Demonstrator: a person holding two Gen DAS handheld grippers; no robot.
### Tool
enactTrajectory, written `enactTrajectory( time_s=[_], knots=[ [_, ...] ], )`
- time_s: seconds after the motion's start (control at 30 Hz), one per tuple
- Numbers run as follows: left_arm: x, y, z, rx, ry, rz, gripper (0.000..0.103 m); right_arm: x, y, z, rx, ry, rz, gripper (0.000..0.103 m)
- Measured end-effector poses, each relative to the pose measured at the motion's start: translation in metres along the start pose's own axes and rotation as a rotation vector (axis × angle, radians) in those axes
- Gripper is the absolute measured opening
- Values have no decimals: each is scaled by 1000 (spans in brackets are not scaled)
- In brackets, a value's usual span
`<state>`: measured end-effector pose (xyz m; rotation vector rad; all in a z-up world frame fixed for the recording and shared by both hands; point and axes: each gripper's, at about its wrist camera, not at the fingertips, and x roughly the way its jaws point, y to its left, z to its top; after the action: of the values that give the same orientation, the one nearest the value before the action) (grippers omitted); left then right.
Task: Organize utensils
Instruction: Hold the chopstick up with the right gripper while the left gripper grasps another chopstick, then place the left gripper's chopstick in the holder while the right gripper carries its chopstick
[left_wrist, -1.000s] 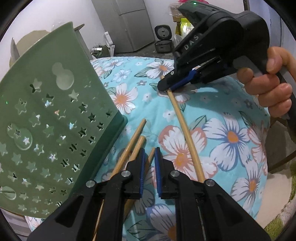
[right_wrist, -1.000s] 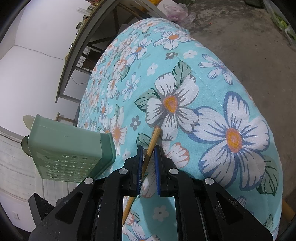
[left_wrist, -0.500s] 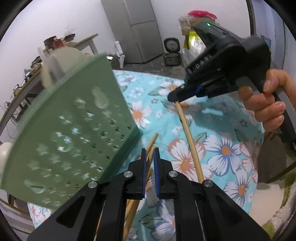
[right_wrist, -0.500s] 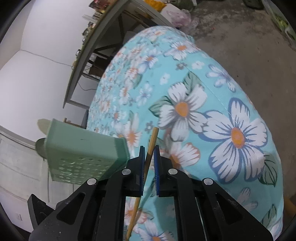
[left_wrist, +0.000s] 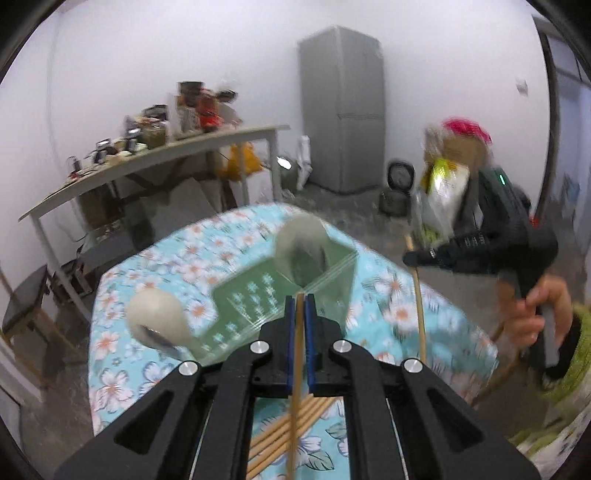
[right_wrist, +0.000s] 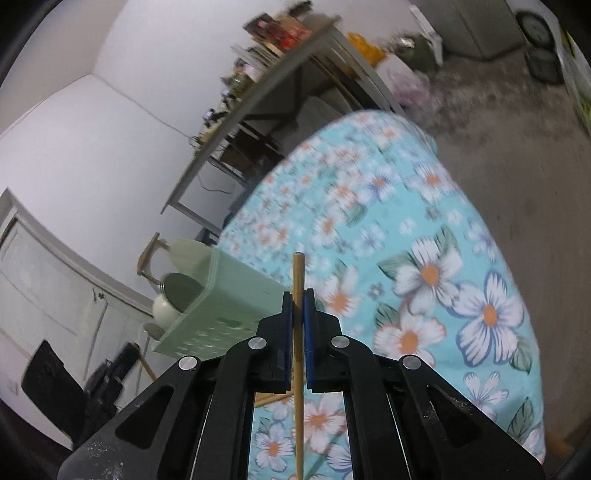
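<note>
Each gripper is clamped on one chopstick. The left gripper (left_wrist: 300, 317) has its blue pads pressed together on a thin wooden chopstick (left_wrist: 294, 406) that runs down between the fingers toward the camera, its tip barely past the pads. The right gripper (right_wrist: 298, 314) pinches a second chopstick (right_wrist: 297, 273) the same way, with a longer stretch standing out beyond the fingertips.

These sticks look light, stiff and smooth. Held near one end, the long free part can swing or pivot in the pads, so a firm pinch closer to the middle would probably steady them better. They are unlikely to break, but they could slip out if the grip loosens.

The green basket (left_wrist: 258, 295) with star-shaped holes sits on the flowered tablecloth (left_wrist: 122, 354), just beyond both grippers, and seems the likely place for them.

The left view shows what the right does not: a loose bundle of chopsticks (left_wrist: 280, 439) lying on the cloth under the gripper, the two pale cups (left_wrist: 157, 317) in or at the basket, and the person's hand (left_wrist: 535, 317) holding the right gripper, its stick hanging down. The right view shows the basket's solid end wall and the bare near right part of the cloth.
</note>
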<state>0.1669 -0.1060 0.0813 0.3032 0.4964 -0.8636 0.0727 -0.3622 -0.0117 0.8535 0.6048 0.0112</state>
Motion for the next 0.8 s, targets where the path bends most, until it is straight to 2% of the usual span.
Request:
enactTrajectory(
  time_s=[0.13, 0.5, 0.7, 0.8],
  knots=[
    [-31, 19, 19, -76, -73, 13, 4, -13, 17, 5, -59, -35, 14, 4],
    [-110, 50, 78, -129, -278, 36, 4, -35, 44, 14, -144, -89, 36, 4],
    [-127, 58, 103, -147, -374, 46, 4, -46, 52, 18, -172, -116, 42, 4],
    [-125, 63, 109, -167, -393, 47, 4, -49, 55, 19, -178, -124, 46, 4]
  ],
)
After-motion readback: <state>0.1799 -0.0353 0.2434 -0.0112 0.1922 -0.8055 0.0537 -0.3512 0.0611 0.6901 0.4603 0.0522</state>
